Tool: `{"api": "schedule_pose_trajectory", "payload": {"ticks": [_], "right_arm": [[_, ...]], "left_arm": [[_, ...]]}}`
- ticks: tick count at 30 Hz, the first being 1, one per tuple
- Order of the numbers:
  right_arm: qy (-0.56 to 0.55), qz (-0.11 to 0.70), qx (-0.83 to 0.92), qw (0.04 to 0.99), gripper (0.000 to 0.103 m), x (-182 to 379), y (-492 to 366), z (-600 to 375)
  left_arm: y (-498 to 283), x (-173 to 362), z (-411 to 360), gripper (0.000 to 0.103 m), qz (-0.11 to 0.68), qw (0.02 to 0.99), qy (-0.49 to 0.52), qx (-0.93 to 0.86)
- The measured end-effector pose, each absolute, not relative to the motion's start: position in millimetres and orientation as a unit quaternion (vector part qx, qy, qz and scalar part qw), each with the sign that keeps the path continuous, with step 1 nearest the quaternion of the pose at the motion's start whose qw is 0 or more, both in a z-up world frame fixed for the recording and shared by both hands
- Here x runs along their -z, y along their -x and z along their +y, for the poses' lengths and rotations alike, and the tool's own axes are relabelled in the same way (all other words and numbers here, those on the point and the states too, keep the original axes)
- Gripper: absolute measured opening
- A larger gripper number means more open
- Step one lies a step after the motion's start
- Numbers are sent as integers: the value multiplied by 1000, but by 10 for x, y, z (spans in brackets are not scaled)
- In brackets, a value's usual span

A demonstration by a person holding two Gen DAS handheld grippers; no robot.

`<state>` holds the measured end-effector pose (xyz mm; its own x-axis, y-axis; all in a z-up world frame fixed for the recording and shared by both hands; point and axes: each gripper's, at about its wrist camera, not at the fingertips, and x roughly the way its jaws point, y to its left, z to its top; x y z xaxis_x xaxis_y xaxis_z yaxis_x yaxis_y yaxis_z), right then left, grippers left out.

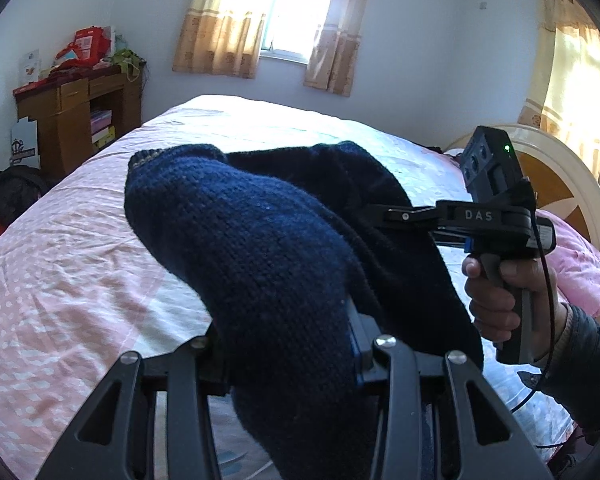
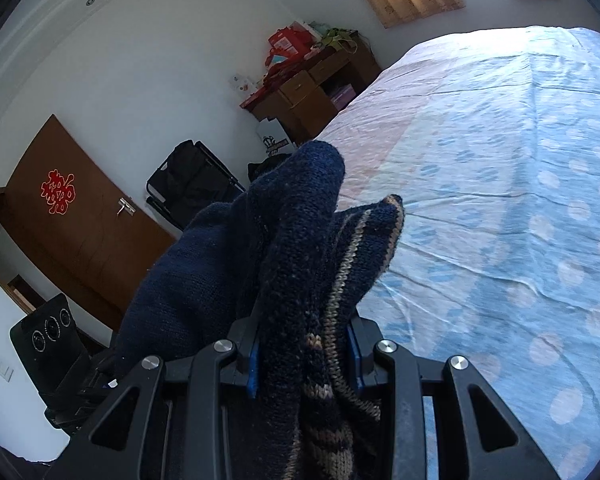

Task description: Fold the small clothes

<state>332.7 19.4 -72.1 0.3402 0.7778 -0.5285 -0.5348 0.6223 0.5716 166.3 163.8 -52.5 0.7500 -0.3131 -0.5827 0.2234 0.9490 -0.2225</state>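
Note:
A dark navy knitted garment (image 1: 260, 248) with tan stripes at its edge hangs in the air above the bed (image 1: 60, 264), held by both grippers. My left gripper (image 1: 288, 344) is shut on one part of it; the knit covers the fingertips. My right gripper (image 2: 304, 344) is shut on a bunched striped edge (image 2: 340, 280) of the same garment. The right gripper (image 1: 384, 216) also shows in the left wrist view, at the right, gripping the garment's far side. The left gripper's body (image 2: 56, 352) shows at the lower left of the right wrist view.
The bed sheet (image 2: 500, 160) is pink and pale blue with white dots. A pink duvet (image 1: 572, 256) and a round headboard (image 1: 556, 176) lie at the right. A wooden desk (image 1: 76, 120) with red boxes stands by the far wall, beside dark bags (image 2: 188, 184) and a brown door (image 2: 76, 224).

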Motion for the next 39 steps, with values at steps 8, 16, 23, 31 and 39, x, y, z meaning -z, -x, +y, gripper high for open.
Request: {"api": "schedule_pose_trajectory", "payload": {"ticks": [8, 16, 23, 31, 39], "right_arm": [[-143, 411, -410, 802, 34, 754, -3338, 303], [-140, 415, -410, 800, 34, 766, -3362, 317], [-136, 421, -409, 798, 34, 797, -3382, 372], [-130, 431, -403, 797, 34, 839, -3444, 481], [-107, 439, -397, 799, 34, 916, -3454, 659]], "left_arm": [[-1582, 566, 1639, 42, 327, 932, 77, 138], [-1573, 557, 1644, 42, 330, 931, 81, 135], [-1564, 572, 1651, 42, 337, 928, 84, 134], [-1523, 611, 1703, 42, 343, 925, 93, 134], [-1513, 723, 1780, 42, 357, 919, 102, 131]]}}
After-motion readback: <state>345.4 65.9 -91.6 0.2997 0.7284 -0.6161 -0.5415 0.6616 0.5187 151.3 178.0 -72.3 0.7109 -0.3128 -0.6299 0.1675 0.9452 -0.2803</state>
